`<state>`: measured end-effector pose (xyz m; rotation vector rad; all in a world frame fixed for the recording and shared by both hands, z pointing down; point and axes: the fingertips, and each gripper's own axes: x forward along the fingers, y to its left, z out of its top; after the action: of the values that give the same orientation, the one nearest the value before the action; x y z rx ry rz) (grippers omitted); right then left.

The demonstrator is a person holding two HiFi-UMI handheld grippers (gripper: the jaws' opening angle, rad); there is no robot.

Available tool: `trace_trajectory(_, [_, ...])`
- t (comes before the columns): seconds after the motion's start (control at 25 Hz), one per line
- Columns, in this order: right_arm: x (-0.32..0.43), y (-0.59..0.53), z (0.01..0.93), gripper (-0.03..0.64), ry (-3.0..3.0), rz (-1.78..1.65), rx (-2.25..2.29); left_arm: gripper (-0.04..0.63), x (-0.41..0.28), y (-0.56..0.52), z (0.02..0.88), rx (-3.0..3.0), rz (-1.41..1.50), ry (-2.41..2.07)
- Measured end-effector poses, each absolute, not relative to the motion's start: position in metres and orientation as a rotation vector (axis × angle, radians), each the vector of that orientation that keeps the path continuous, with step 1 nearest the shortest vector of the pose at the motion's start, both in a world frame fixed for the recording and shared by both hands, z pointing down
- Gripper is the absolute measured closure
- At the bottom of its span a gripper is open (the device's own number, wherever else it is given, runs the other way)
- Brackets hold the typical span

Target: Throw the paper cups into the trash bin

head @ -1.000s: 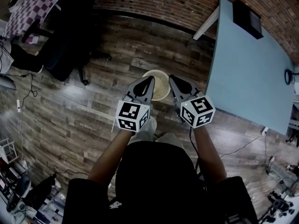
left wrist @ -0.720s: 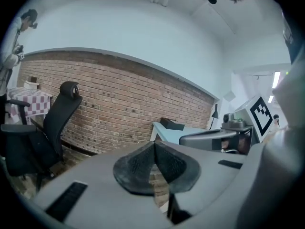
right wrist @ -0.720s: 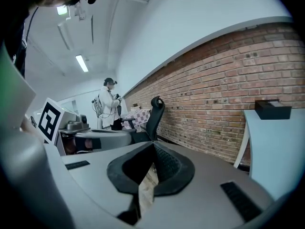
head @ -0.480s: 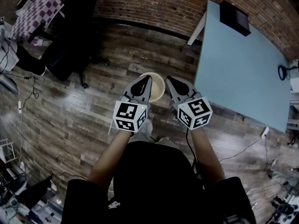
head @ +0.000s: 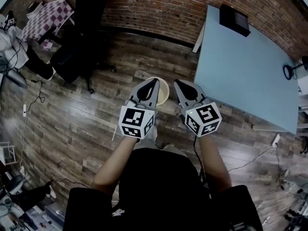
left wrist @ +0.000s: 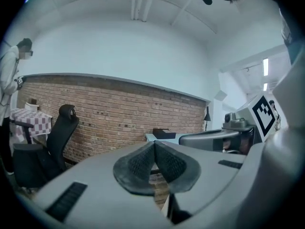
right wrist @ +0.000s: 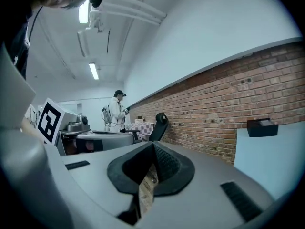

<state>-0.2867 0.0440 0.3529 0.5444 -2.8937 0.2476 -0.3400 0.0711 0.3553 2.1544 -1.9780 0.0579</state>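
Floor (head: 86, 109): dark wood planks, fills most of the head view; cables trail over it at the left and right edges.
Brick wall (head: 154, 8): runs along the top of the head view and stands behind both grippers in the gripper views.
Table (head: 240, 71): pale blue top, right of the grippers, one corner towards the wall; a black box (head: 234, 19) sits at its far end.
Office chair (head: 72, 57): black, on the floor at upper left, well apart from the bin.
Checkered table (head: 45, 16): far upper left, near the wall.
Trash bin (head: 163, 91): round, cream-coloured, on the floor below the hands. The left gripper's jaws cover its left part; the rest of the rim shows in the gap between the two grippers.
Left gripper (head: 155, 81): jaws pressed together, ribbed pads (left wrist: 138, 163) meeting along their length, nothing between them. Tip lies over the bin in the head view.
Right gripper (head: 177, 82): jaws together at the tip, holding nothing; only a strip of floor shows through the slit behind the pads (right wrist: 164, 163). Tip sits just beside the bin's right edge in the head view.
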Motion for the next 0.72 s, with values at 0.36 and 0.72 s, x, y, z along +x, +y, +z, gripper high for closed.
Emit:
trace_trajectory(0.36, [-0.248, 0.088, 0.315, 0.614, -2.989, 0.175, 0.557, 0.586, -0.299, 0.110, 0.323, 2.228, 0.060, -2.021])
trace_trajectory(0.72, [-0.219, 0.110, 0.299, 0.614, -3.017, 0.132, 0.580, 0.586, -0.271, 0.133, 0.308, 2.253, 0.055, -2.042])
